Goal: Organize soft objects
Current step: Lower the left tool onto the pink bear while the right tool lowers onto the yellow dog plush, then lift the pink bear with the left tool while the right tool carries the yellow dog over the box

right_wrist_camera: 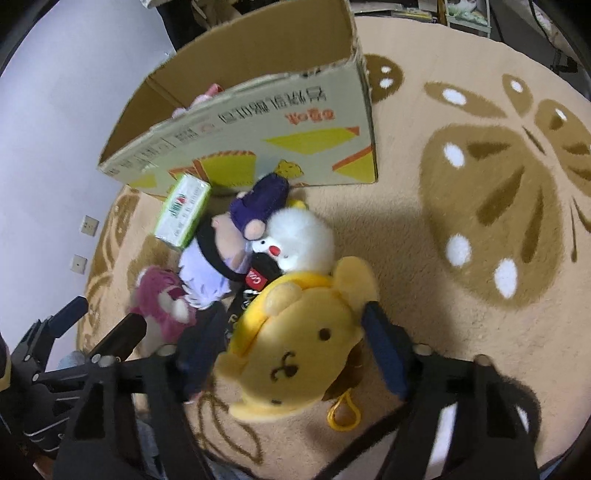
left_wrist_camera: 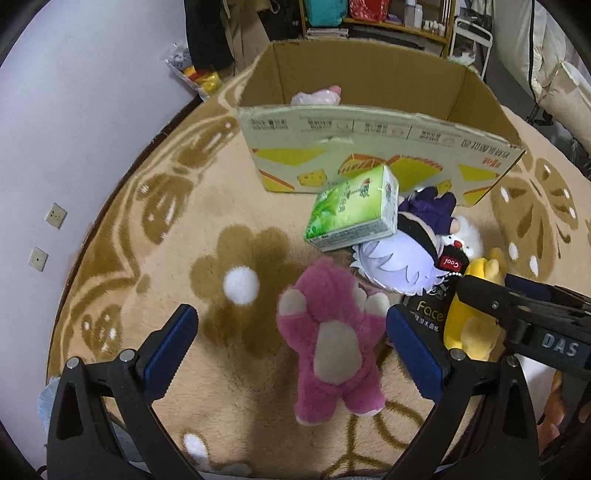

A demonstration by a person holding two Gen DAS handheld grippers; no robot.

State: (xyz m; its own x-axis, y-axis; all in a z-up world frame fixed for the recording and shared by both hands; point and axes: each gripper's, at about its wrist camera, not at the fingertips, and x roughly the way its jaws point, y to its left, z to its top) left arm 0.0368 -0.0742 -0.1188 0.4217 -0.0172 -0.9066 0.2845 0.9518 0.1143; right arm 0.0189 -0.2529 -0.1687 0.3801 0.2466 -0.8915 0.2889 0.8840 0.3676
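A pink plush bear (left_wrist_camera: 332, 343) lies on the rug between the fingers of my open left gripper (left_wrist_camera: 291, 343), not gripped; it also shows in the right wrist view (right_wrist_camera: 162, 299). A yellow dog plush (right_wrist_camera: 295, 343) lies between the fingers of my open right gripper (right_wrist_camera: 291, 350), its ear by the right finger; it also shows in the left wrist view (left_wrist_camera: 476, 314). Behind lie a green tissue pack (left_wrist_camera: 354, 210), a purple-haired doll (left_wrist_camera: 406, 254) and a white plush (right_wrist_camera: 299, 240). An open cardboard box (left_wrist_camera: 369, 147) stands beyond, with a pink soft item (left_wrist_camera: 317, 96) inside.
A beige rug with brown flower shapes (right_wrist_camera: 491, 206) covers the floor. A white wall with two sockets (left_wrist_camera: 55, 216) is on the left. Shelves and hanging clothes (left_wrist_camera: 369, 18) stand behind the box. A black packet (left_wrist_camera: 432, 314) lies among the toys.
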